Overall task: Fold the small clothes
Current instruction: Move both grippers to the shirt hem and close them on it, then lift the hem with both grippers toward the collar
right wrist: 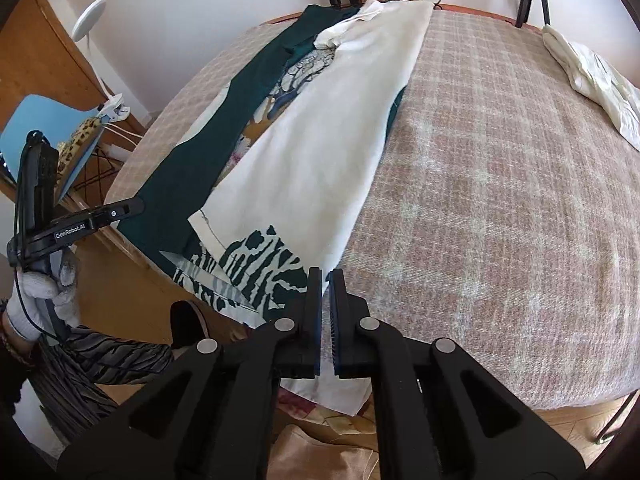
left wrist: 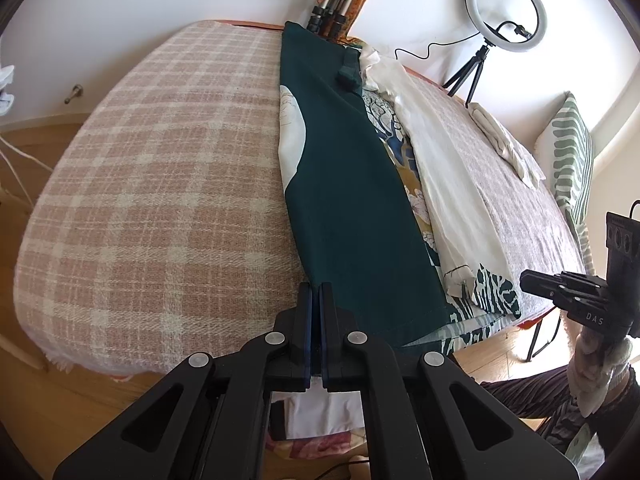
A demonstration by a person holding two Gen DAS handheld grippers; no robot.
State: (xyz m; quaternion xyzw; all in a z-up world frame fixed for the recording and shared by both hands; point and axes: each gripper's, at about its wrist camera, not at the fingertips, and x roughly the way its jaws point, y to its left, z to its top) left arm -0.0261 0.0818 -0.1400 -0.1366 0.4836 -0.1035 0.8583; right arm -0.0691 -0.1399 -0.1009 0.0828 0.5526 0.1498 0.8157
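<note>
A long garment lies folded lengthwise on the plaid blanket (left wrist: 160, 184). Its dark green panel (left wrist: 348, 200) is on the left and its white panel (right wrist: 320, 152) on the right, with a green-and-white print (right wrist: 256, 268) at the near end. My left gripper (left wrist: 318, 290) is shut, tips at the green panel's near left corner; whether cloth is pinched I cannot tell. The right wrist view shows it (right wrist: 138, 204) at that same edge. My right gripper (right wrist: 326, 278) stands narrowly open over the white panel's near edge, with nothing pressed between its pads; in the left wrist view it (left wrist: 530, 284) hangs off the print end.
A crumpled white cloth (right wrist: 592, 76) lies at the far right of the blanket. A ring light on a tripod (left wrist: 506, 12) and a striped cushion (left wrist: 572, 160) stand beyond. A blue chair (right wrist: 48, 120) is on the left, tripod legs (left wrist: 328, 20) at the far end.
</note>
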